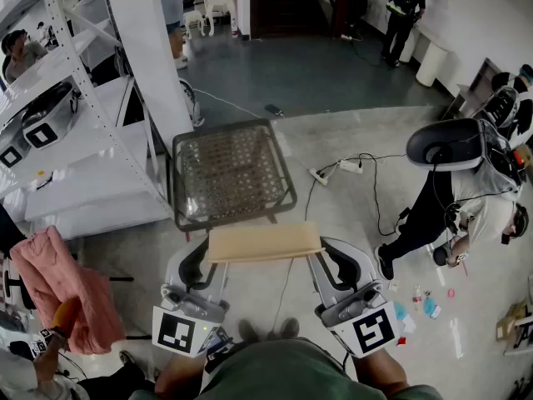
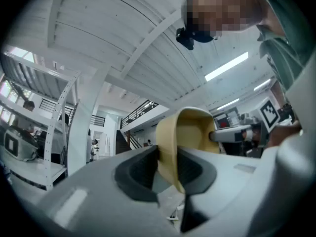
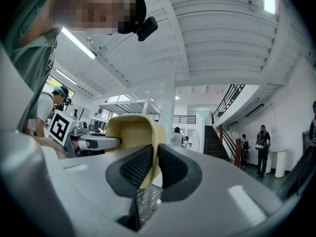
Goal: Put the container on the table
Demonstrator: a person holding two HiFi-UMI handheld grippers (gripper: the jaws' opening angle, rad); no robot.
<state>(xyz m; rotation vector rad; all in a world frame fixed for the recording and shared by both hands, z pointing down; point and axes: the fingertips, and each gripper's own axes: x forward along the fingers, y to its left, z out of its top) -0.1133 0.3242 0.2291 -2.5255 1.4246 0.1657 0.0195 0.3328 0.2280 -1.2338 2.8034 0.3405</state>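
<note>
A shallow beige container (image 1: 264, 242) hangs in the air between my two grippers, just in front of a small metal table with a mesh top (image 1: 233, 172). My left gripper (image 1: 206, 259) is shut on the container's left wall and my right gripper (image 1: 320, 259) on its right wall. In the left gripper view the beige wall (image 2: 190, 132) runs between the black pads of the left gripper (image 2: 168, 164). In the right gripper view the container's wall (image 3: 131, 132) is pinched the same way by the right gripper (image 3: 155, 164). The container is held about level, short of the table's near edge.
White metal shelving (image 1: 75, 140) stands at the left beside the table. A pink cloth (image 1: 62, 286) hangs at the lower left. At the right a person (image 1: 466, 190) bends over, and a power strip with cables (image 1: 341, 169) and small bottles (image 1: 425, 302) lie on the floor.
</note>
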